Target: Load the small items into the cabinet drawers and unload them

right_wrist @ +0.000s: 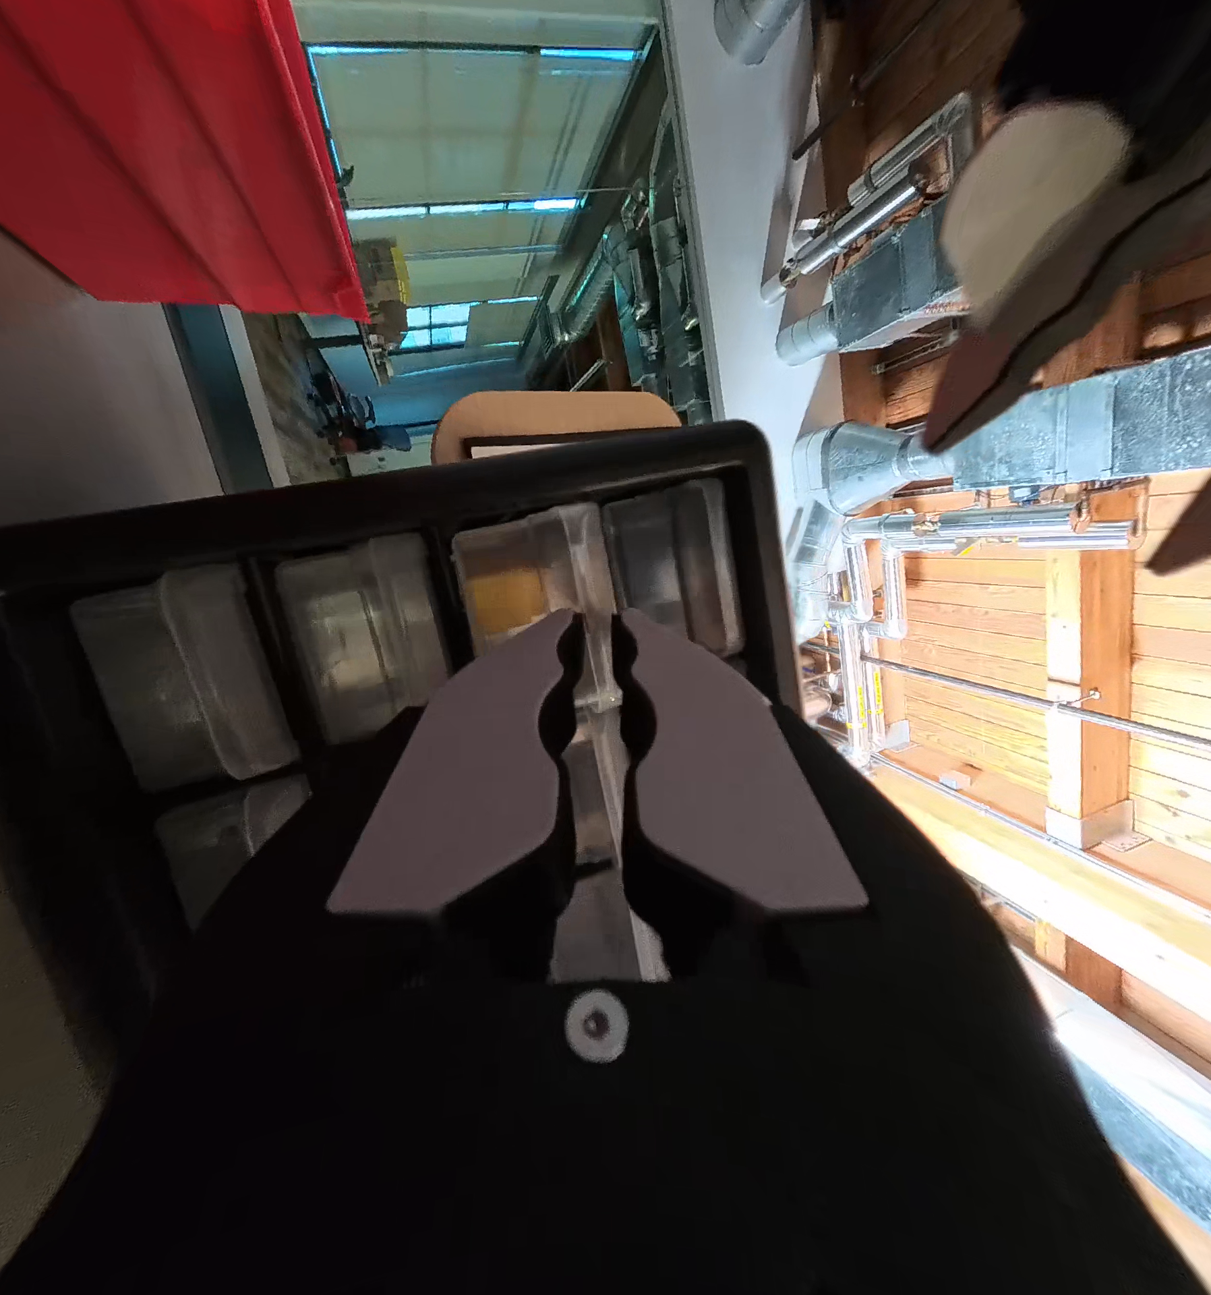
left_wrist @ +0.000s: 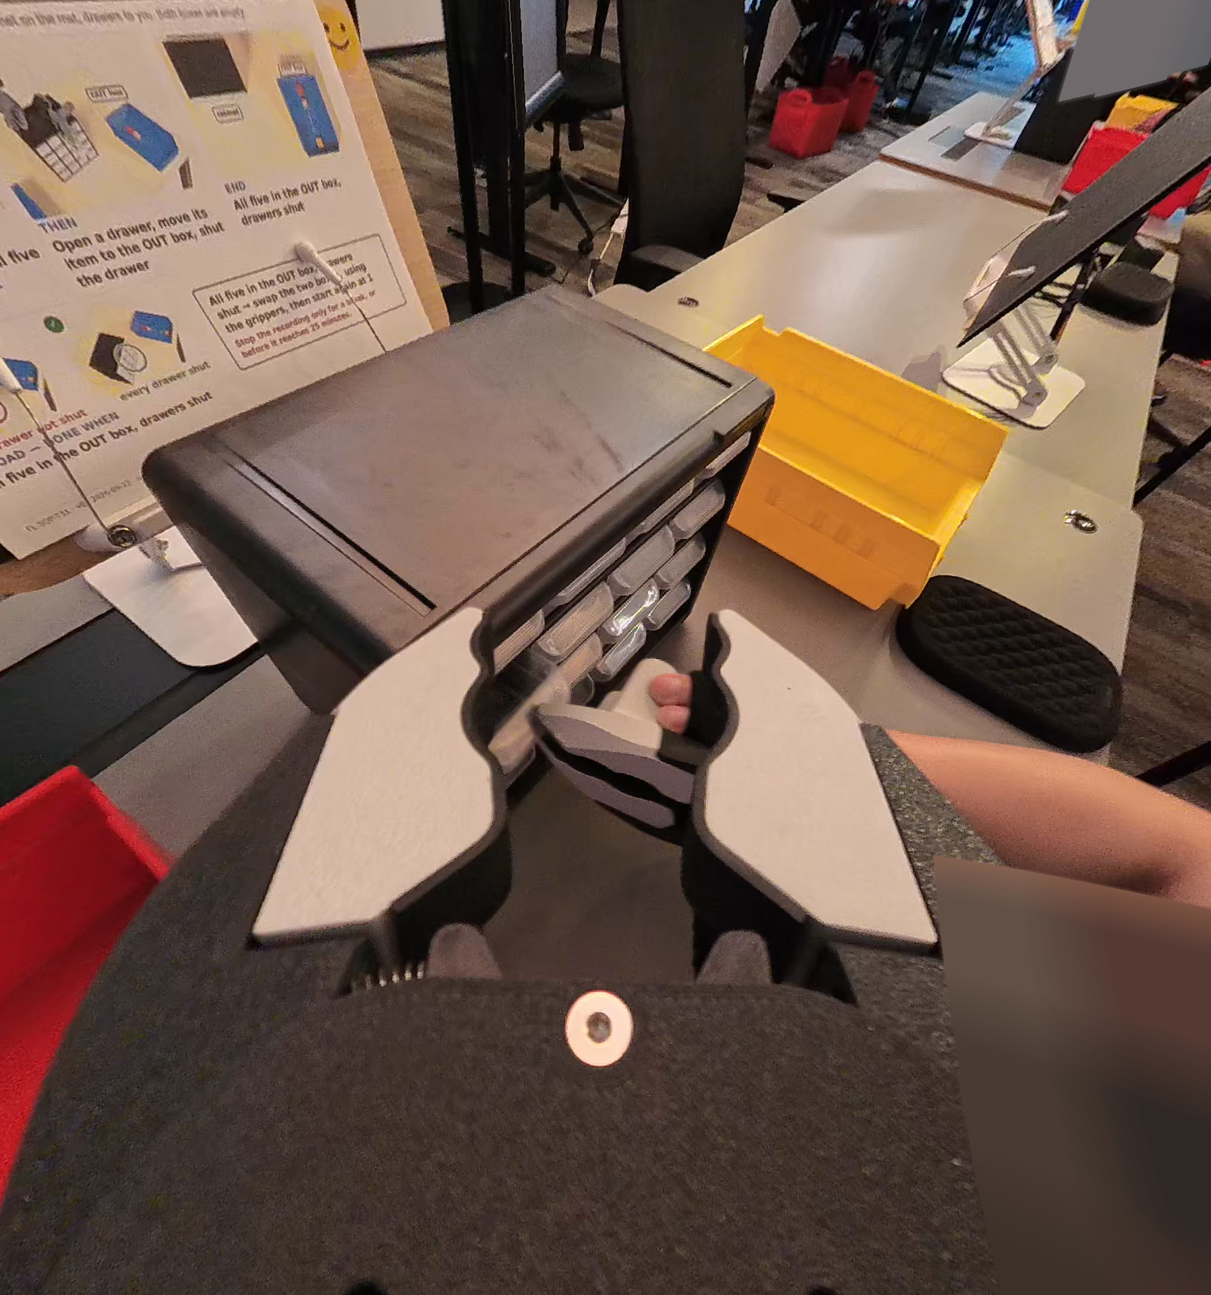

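Note:
A black cabinet (left_wrist: 483,448) with several clear drawers stands on the table, and its frame (right_wrist: 378,483) shows in the right wrist view. My right gripper (right_wrist: 596,620) is shut on the clear handle (right_wrist: 592,673) of one drawer (right_wrist: 511,581) with something yellow-orange inside. That drawer is in the row nearest the cabinet's top edge. The right gripper also shows in the left wrist view (left_wrist: 610,743), at the drawer front. My left gripper (left_wrist: 599,624) is open and empty, held above the cabinet's front edge. It shows blurred in the right wrist view (right_wrist: 1044,210).
A yellow bin (left_wrist: 855,448) sits right of the cabinet. A red bin (left_wrist: 35,911) is at the near left and also shows in the right wrist view (right_wrist: 133,140). An instruction sheet (left_wrist: 133,245) stands behind the cabinet. A black pad (left_wrist: 1009,659) and a tablet stand (left_wrist: 1009,364) are at the right. One gripper's finger ends stand about 11 cm off the other's.

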